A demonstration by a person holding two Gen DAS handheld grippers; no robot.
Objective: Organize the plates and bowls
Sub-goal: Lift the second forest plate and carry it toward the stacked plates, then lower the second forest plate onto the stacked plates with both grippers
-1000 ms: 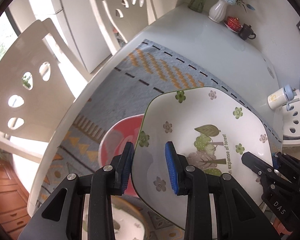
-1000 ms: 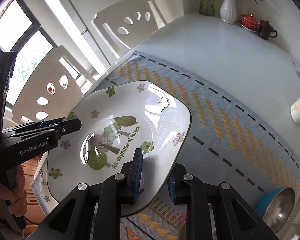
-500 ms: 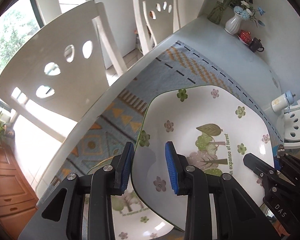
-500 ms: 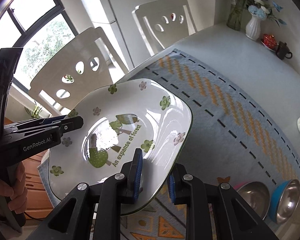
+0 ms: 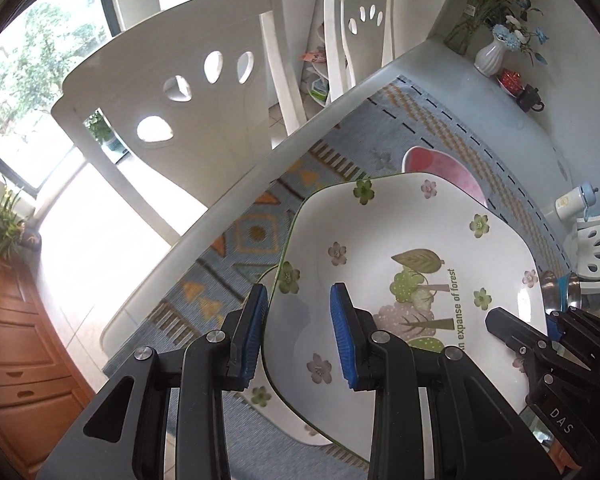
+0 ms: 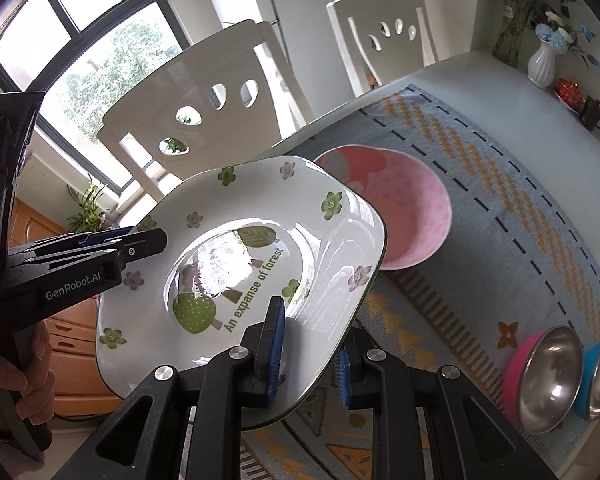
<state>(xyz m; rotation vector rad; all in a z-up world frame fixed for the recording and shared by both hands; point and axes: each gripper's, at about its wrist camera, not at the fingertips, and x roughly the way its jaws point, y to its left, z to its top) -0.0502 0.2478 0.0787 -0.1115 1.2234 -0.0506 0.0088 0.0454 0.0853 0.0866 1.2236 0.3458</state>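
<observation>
Both sets of jaws are clamped on the forest plate (image 5: pixel 412 264): left gripper (image 5: pixel 298 336) bites its left rim, right gripper (image 6: pixel 308 352) its near rim, so it hangs tilted above the table's (image 5: pixel 452 92) near-left corner. Directly under it, peeking out in the left view only, sits a matching plate (image 5: pixel 278 412), the likely landing spot. Right view alone shows the pink plate (image 6: pixel 404 208) beyond and two steel bowls (image 6: pixel 548 380) near the table's right edge.

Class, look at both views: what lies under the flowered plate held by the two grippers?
Under the flowered plate, a matching plate lies on the placemat, mostly covered. A pink plate lies beyond its far edge, partly hidden.
</observation>
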